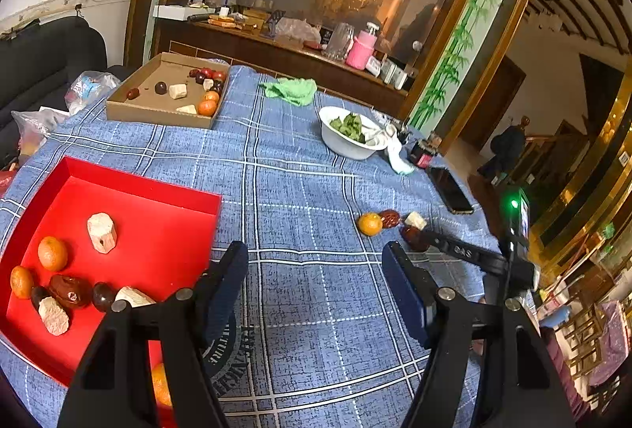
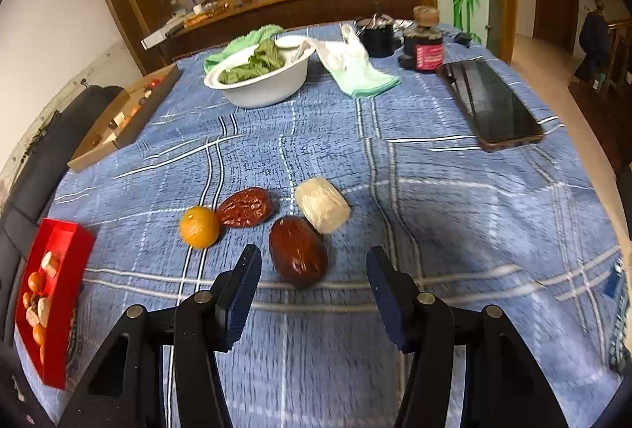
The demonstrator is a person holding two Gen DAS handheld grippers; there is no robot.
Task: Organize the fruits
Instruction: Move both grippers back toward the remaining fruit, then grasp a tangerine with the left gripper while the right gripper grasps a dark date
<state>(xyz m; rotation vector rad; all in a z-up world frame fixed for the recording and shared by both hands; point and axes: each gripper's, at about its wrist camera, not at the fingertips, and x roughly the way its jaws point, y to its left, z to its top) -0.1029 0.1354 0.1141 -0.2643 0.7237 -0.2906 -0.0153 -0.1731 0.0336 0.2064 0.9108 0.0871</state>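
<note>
Right gripper [image 2: 314, 258] jaws apart just before a dark date [image 2: 298, 252], beige chunk [image 2: 322, 205], wrinkled date [image 2: 245, 207] and orange [image 2: 199, 226] crowding behind, left gripper [image 1: 316, 262] jaws apart beside red tray [image 1: 138, 187] of fruit, bowl [image 2: 272, 84] and phone [image 2: 491, 104] beyond

Warm overhead glare, fisheye-warped edges

Partly legible lettering was seen on the blue plaid tablecloth [image 1: 300, 167], where a dark round printed emblem [image 1: 227, 353] carried curved capitals of which only fragments such as "TURE" could be made out in the left wrist view. On a black bar of the other handheld device [image 1: 462, 251], embossed characters resembling "CAS" were noted. A red label on the dark glass jar [image 2: 424, 49] was too small to be read.
</note>
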